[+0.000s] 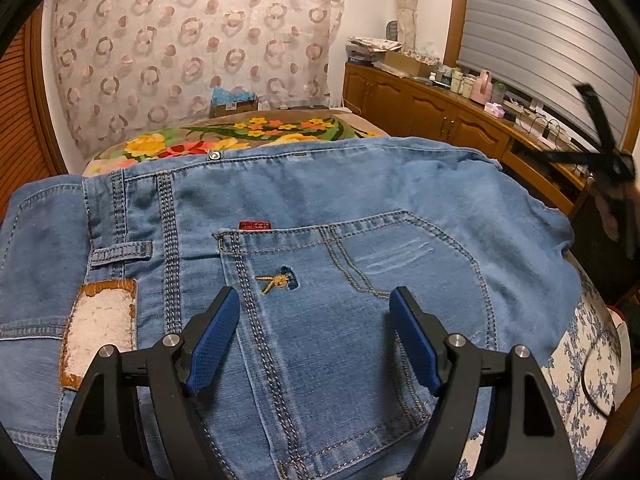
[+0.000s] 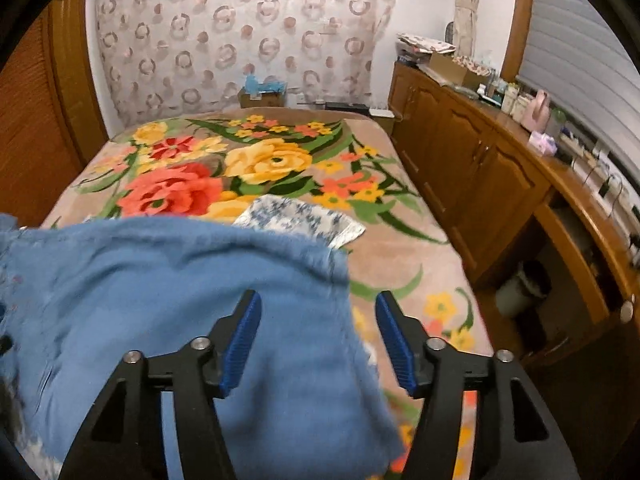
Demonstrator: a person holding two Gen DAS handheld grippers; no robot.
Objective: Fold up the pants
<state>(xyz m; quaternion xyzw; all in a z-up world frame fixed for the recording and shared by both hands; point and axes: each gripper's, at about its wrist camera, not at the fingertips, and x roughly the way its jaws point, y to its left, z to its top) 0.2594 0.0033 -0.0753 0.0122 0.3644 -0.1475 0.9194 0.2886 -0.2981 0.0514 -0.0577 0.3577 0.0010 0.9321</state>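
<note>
Pants (image 1: 320, 208) lie spread on the flowered bed (image 2: 280, 160), back pocket (image 1: 340, 288) up. I see my left gripper (image 1: 314, 300) wide open, empty, above the pocket; my right gripper (image 2: 318, 304) gapes empty over their right edge.

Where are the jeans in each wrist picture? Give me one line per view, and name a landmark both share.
Left wrist view: the jeans fill the centre and lower picture, back pocket between the open fingers of the left hand-held gripper.
Right wrist view: the jeans cover the lower left, their edge between the open fingers of the right hand-held gripper.
Shared landmark: the floral blanket beyond the jeans.
</note>
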